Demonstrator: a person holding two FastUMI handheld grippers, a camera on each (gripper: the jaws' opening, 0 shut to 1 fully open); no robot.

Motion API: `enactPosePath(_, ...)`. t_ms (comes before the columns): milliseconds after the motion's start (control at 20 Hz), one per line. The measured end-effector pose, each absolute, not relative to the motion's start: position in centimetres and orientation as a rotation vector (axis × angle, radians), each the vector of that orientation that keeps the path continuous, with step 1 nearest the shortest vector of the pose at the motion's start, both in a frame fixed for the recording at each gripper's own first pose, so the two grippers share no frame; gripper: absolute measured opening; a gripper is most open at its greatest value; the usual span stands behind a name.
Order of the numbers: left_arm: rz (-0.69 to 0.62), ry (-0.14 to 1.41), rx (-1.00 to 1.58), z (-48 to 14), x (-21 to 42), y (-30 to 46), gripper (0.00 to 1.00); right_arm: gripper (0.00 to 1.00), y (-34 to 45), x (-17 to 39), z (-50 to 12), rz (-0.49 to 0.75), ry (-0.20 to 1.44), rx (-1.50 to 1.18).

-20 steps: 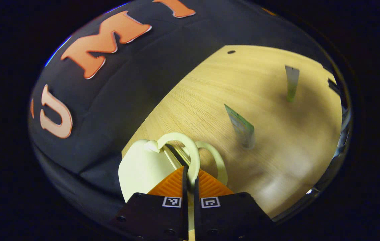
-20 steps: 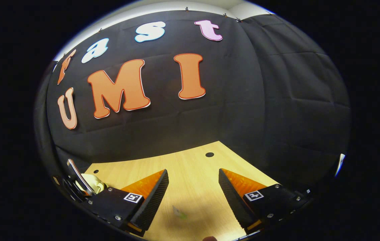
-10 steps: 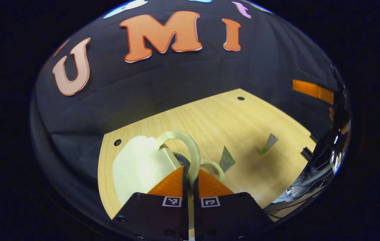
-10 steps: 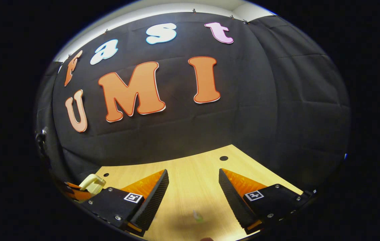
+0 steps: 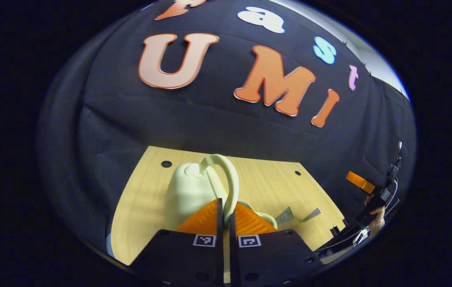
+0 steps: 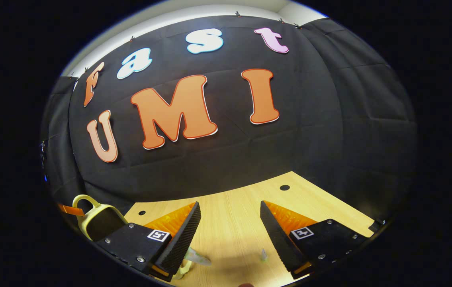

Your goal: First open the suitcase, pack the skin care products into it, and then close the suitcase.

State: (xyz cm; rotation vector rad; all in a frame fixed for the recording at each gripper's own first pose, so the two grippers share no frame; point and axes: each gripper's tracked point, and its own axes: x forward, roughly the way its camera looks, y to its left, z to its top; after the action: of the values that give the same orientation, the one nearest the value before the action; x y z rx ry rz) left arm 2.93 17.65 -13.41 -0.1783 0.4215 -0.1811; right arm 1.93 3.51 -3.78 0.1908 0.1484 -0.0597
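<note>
The wooden table (image 5: 146, 199) spreads ahead of and beneath both grippers, running back to the black cloth wall.

On it stands the pale cream suitcase (image 5: 188, 191), the largest of the task's things, directly ahead of the left gripper (image 5: 226, 213) and a little to its left side. One of its two looped handles (image 5: 227, 183) rises over the fingertips and comes down between them. The left gripper is clenched on that handle, its two fingers (image 5: 206, 217) drawn almost together with the thin loop pinched in the narrow slit between them. The second loop (image 5: 267, 217) lies low, just past the right-hand finger. In the right gripper view the suitcase (image 6: 96, 221) shows far off to that gripper's left, lid side dark, handle uppermost.

The right gripper (image 6: 229, 223) is released, its fingers spread wide with bare tabletop between them, touching nothing. In the left gripper view it appears well off to the right, with a hand (image 5: 377, 217) on it.

Two small skin care tubes (image 5: 285, 216) (image 5: 310, 215) lie on the table beyond the left gripper's right-hand finger, apart from the suitcase. In the right gripper view one tube (image 6: 198, 258) lies just beside the left finger's tip and the other (image 6: 263, 255) just inside the right finger.
</note>
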Motion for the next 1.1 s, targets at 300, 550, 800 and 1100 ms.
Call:
enactPosePath(300, -0.152, 0.381, -0.385, -15.2, 2.9, 29.4, 0.02, 0.95, 7.3, 2.2, -2.4, -0.062, 0.134, 0.208)
enactPosePath(550, -0.069, 0.406, -0.434, -19.7, 3.8, 37.6, 0.02, 0.95, 10.5, 2.2, -2.8, -0.041, 0.153, 0.178)
enactPosePath(800, 0.092, 0.520, -0.435, -28.3, 4.3, 44.5, 0.03, 0.95, 11.6, 2.1, -3.0, -0.039, 0.173, 0.168)
enactPosePath(1100, 0.195, 0.610, -0.495, -35.6, 3.4, 47.8, 0.03, 0.95, 10.8, 1.6, -3.4, -0.072, 0.185, 0.135)
